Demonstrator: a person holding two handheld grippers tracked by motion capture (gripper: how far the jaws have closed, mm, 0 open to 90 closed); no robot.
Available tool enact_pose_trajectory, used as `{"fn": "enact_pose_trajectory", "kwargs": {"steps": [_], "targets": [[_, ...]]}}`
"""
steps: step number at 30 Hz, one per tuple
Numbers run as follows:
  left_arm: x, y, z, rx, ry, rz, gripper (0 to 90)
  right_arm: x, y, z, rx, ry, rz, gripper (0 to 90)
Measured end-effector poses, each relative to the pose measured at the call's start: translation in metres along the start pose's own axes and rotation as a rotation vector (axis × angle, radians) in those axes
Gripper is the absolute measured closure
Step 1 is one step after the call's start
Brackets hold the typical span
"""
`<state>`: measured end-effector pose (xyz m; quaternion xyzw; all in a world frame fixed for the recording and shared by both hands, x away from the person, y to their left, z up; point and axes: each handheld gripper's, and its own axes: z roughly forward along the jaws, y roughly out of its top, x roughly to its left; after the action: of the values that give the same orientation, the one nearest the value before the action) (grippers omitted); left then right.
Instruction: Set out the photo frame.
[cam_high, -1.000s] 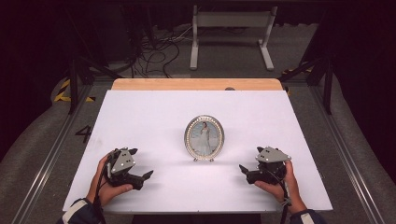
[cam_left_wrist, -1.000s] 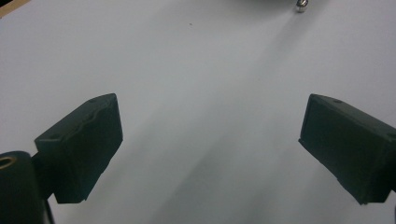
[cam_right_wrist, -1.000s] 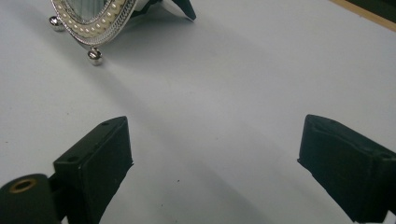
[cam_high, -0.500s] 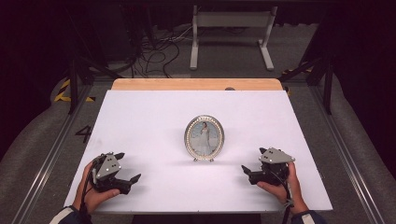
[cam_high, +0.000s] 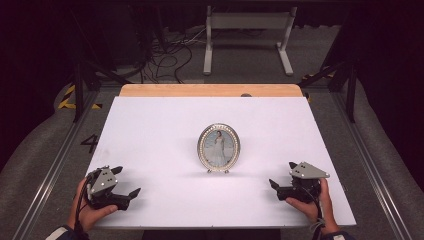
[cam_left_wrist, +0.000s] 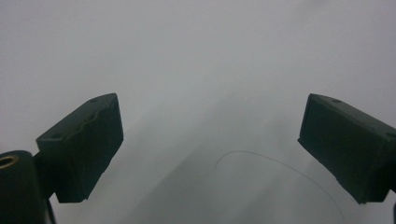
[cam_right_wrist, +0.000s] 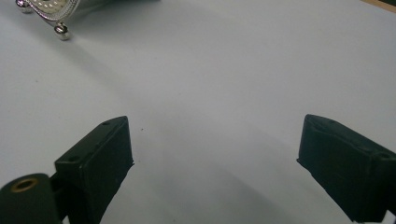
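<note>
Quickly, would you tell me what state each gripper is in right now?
Left gripper: open, holding nothing.
Right gripper: open, holding nothing.

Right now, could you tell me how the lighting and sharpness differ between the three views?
High view: the white table is evenly lit against dark surroundings, and the oval photo frame looks sharp. Left gripper view: dim, grey and hazy, fingers soft-edged. Right gripper view: brighter, the frame's silver foot crisp, and soft shadows under the fingers.

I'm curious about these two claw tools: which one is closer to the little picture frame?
The right gripper. It sits nearer the oval picture frame, whose foot shows in its own view; the left gripper lies farther off.
</note>
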<state>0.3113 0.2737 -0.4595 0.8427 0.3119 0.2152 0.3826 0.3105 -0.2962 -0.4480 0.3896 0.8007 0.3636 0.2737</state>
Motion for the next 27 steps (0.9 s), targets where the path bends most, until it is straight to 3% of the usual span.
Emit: {"fn": "enact_pose_trajectory", "kwargs": {"steps": [5, 10, 19, 27], "targets": [[0.0025, -0.0020, -0.0014, -0.007, -0.002, -0.004, 6.7, -0.0054, -0.0070, -0.0045, -0.003, -0.012, 0.022, 10.0], [0.0075, -0.0039, -0.0009, -0.012, -0.001, -0.036, 6.8, -0.0058, -0.0087, -0.0035, 0.009, -0.018, 0.020, 10.3], [0.0018, -0.0042, 0.0031, 0.017, -0.007, -0.012, 6.6, -0.0002, -0.0067, -0.0011, 0.006, -0.005, 0.002, 10.2], [0.0014, -0.0037, 0.0032, 0.011, -0.006, -0.015, 6.7, 0.0020, -0.0057, -0.0006, -0.002, -0.004, -0.002, 10.2]]}}
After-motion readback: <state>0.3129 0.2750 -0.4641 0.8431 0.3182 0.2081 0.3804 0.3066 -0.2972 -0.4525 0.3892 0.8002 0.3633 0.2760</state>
